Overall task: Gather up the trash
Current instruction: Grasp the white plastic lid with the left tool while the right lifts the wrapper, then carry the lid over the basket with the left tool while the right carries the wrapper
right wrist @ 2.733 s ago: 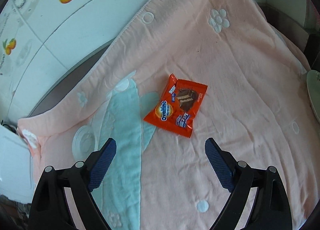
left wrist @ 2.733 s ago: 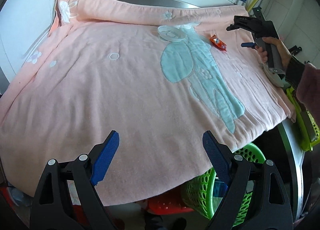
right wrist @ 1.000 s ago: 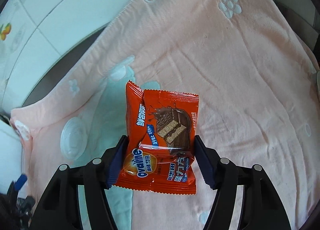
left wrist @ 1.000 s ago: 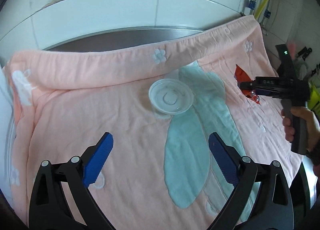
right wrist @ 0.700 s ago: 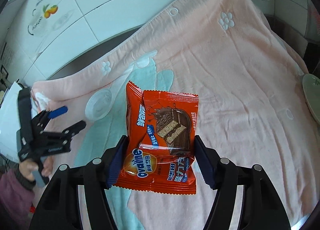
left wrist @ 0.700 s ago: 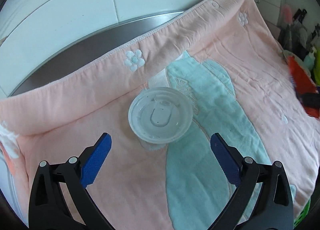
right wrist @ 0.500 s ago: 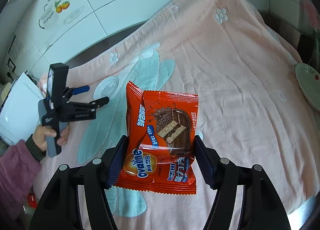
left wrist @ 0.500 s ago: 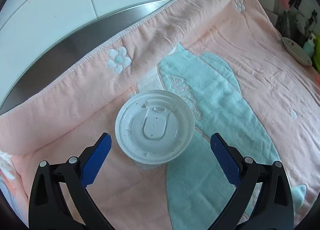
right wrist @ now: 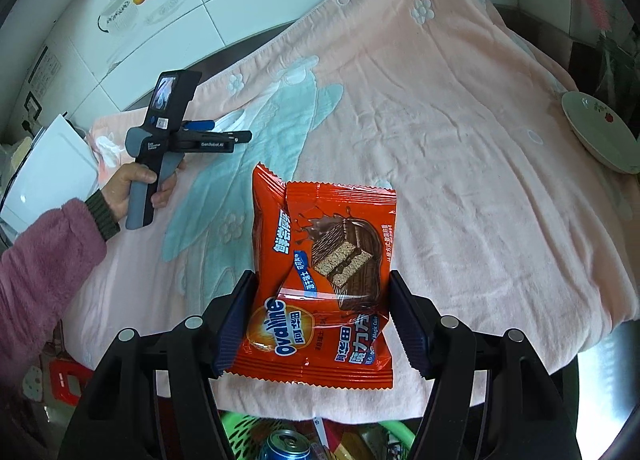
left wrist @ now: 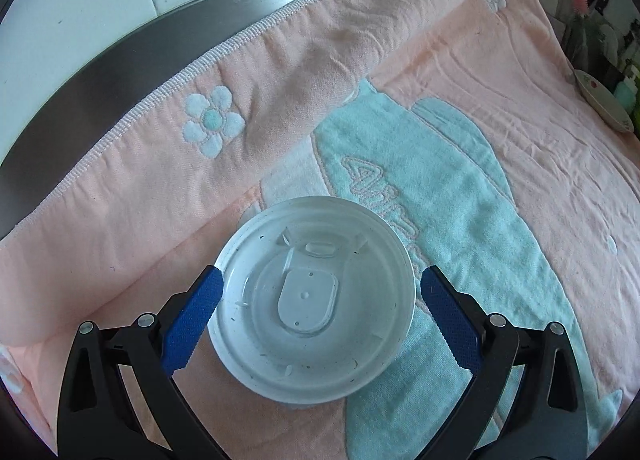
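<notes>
A clear plastic lid (left wrist: 316,296) lies flat on the pink towel (left wrist: 500,108). My left gripper (left wrist: 320,280) is low over it and open, one blue pad on each side of the lid's rim; I cannot tell if the left pad touches it. My right gripper (right wrist: 320,276) is shut on an orange Ovaltine snack wrapper (right wrist: 324,260), held upright above the towel (right wrist: 460,164) near its front edge. The right wrist view also shows the left gripper (right wrist: 230,131) in a person's hand (right wrist: 136,180).
A flowered plate rests at the towel's right edge (right wrist: 600,132) (left wrist: 604,104). Below the table's front edge is a green basket (right wrist: 394,430) holding a blue can (right wrist: 284,446). A steel counter strip (left wrist: 120,72) and tiled wall lie behind the towel. A pink sleeve (right wrist: 44,260) is at the left.
The left gripper has come down and forward until the lid sits between its pads. The right gripper has drawn back with the wrapper toward the table's front edge, and the basket now shows below.
</notes>
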Motion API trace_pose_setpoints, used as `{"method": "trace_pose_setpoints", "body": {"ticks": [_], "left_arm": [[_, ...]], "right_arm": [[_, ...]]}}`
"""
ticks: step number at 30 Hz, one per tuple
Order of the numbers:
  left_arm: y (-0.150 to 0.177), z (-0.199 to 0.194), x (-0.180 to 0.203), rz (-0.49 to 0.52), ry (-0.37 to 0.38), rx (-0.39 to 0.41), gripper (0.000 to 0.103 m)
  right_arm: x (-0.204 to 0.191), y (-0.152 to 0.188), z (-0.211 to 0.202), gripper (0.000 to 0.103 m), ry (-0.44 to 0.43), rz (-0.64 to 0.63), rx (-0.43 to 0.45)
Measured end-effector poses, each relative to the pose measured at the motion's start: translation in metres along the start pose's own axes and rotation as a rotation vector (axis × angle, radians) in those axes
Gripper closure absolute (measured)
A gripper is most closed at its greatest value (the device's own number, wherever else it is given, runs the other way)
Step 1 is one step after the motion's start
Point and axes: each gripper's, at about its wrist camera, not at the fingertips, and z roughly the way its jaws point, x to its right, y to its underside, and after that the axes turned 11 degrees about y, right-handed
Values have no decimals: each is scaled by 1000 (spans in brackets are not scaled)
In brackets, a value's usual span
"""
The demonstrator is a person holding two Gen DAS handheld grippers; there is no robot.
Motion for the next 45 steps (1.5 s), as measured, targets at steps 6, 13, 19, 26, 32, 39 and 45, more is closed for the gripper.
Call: {"method": "trace_pose_setpoints", "body": {"ticks": [6, 13, 19, 26, 32, 39, 45], "left_arm": [[-6, -7, -1, 0, -1, 19, 5], [-9, 1, -8, -8, -21, 8, 5], [-5, 9, -13, -34, 30, -1, 5], [7, -9, -12, -57, 31, 63, 11], [23, -54, 0, -102, 18, 119, 12], [64, -132, 47, -117, -6, 188, 12], [106, -197, 91, -101, -34, 228, 12]], "right_arm": [[8, 20, -8, 40, 11, 22, -13], [17, 28, -12, 40, 13, 55, -12], [12, 26, -16, 40, 10, 47, -2], [8, 32, -23, 40, 2, 39, 11], [10, 47, -34, 40, -25, 29, 15], [9, 79, -55, 40, -58, -34, 0], [6, 113, -63, 39, -103, -102, -30]]}}
